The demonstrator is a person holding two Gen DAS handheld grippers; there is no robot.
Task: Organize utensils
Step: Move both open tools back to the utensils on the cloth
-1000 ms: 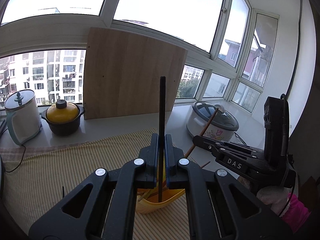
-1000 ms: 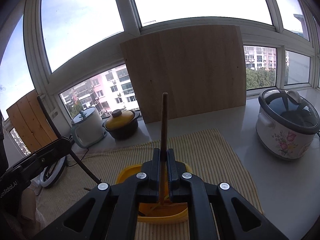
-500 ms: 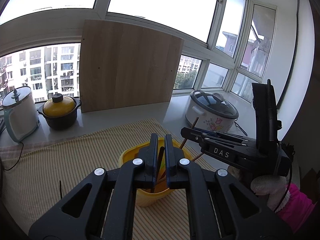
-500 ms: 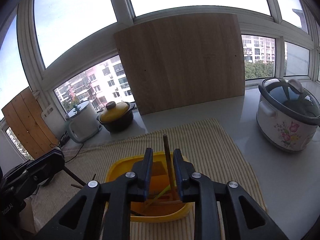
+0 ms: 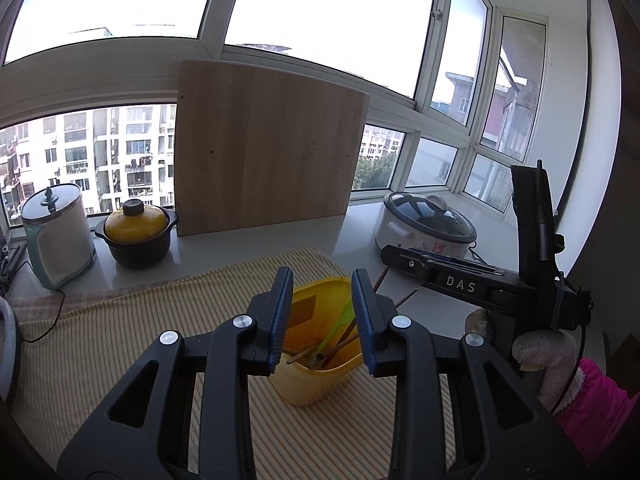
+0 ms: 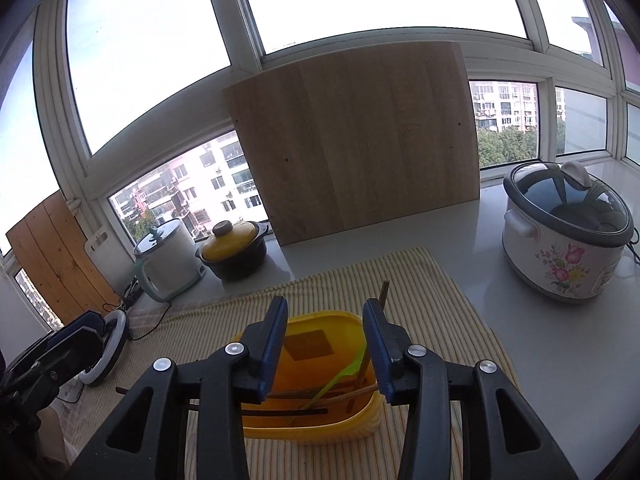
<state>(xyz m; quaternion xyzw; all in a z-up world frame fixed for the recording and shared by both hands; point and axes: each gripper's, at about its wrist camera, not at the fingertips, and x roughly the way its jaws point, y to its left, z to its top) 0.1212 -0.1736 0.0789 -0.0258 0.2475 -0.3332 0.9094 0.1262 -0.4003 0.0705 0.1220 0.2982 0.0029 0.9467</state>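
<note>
A yellow plastic holder [image 5: 316, 380] [image 6: 312, 420] stands on a striped yellow cloth [image 5: 112, 340] [image 6: 424, 280]. It holds several brown chopsticks [image 5: 298, 357] [image 6: 296, 412] and a green utensil [image 5: 340, 322] [image 6: 340, 376]. One wooden chopstick [image 6: 385, 290] leans up out of its right side. My left gripper [image 5: 320, 320] is open and empty just above the holder. My right gripper [image 6: 326, 346] is open and empty above the holder too; its body shows at the right of the left wrist view [image 5: 460, 280].
A wooden board [image 5: 264, 148] [image 6: 352, 144] leans on the window behind. A floral rice cooker [image 5: 424, 224] [image 6: 564, 240] stands at the right. A black pot with a yellow lid [image 5: 138, 236] [image 6: 234, 250] and a white kettle [image 5: 58, 236] [image 6: 168, 264] stand at the left.
Both grippers held a chopstick upright over the holder, lowered it in and opened. Both chopsticks now rest in the holder and the jaws stand wide.
</note>
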